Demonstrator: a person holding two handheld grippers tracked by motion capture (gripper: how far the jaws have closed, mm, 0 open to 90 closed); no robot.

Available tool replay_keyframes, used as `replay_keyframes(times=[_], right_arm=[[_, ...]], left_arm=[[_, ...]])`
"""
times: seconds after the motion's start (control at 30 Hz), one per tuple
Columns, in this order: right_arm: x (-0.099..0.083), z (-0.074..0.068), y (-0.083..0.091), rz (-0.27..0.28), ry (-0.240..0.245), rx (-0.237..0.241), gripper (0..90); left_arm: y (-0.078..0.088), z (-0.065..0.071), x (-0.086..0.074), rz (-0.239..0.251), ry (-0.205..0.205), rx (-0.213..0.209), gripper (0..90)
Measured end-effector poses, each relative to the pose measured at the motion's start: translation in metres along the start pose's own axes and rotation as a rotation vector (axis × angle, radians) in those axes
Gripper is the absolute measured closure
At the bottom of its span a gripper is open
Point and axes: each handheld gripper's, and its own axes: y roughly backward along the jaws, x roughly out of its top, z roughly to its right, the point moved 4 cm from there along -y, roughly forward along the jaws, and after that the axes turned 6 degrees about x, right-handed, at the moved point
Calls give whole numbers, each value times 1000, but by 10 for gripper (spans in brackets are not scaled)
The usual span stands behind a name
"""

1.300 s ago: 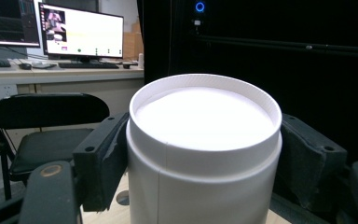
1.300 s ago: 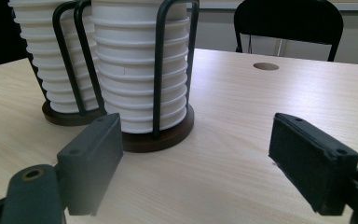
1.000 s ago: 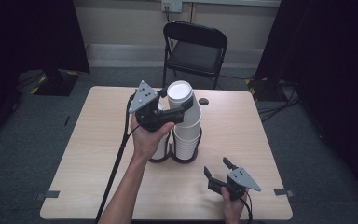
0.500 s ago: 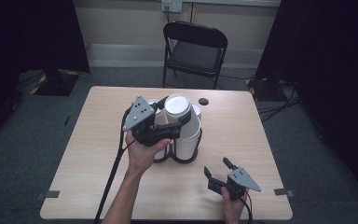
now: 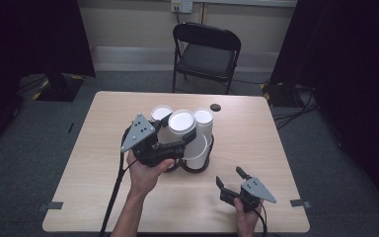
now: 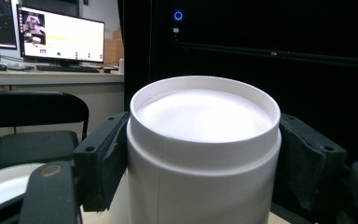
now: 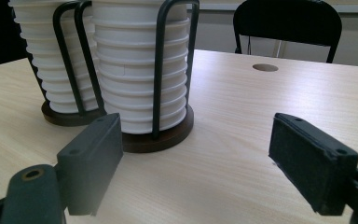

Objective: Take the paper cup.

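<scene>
Between the left hand-held gripper (image 6: 200,154) pads, white paper cup (image 6: 205,140), clamped upright

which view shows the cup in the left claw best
The left gripper view: the white cup sits close up, both pads pressed against its sides. The high view shows it small, above the cup rack. The right gripper view shows the racked stacks instead.
</scene>
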Motion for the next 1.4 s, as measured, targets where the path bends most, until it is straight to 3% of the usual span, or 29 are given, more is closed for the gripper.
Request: replay_keyframes(times=[0.3, 0.4, 0.53, 0.67, 0.73, 0.8, 0.87, 1.03, 1.23, 1.27, 1.4], right_arm=[[0, -1, -1, -14, 4, 5, 162], [0, -3, -3, -26, 17, 24, 166], [0, -8, -4, -28, 9, 81, 171], [0, -18, -7, -36, 27, 97, 183], [0, -27, -8, -17, 34, 132, 187], [1, -36, -9, 24, 45, 158, 217], [1, -45, -11, 37, 65, 190, 263], [2, -66, -15, 66, 104, 264, 315], [4, -77, -18, 101, 63, 296, 363], [4, -77, -18, 106, 68, 297, 366], [4, -83, -24, 134, 79, 300, 390]], left_arm=[[12, -5, -22, -21, 57, 10, 238], [13, -5, -29, -46, 51, 17, 238], [16, -6, -37, -57, 86, 6, 238], [17, -8, -46, -73, 114, 9, 238], [17, -11, -52, -92, 126, 10, 238], [16, -14, -60, -104, 165, 2, 239], [16, -18, -68, -131, 173, 18, 238], [17, -25, -83, -152, 244, 0, 238], [24, -30, -97, -195, 312, -5, 239], [25, -32, -100, -197, 339, -21, 239], [28, -34, -108, -213, 372, -21, 239]])
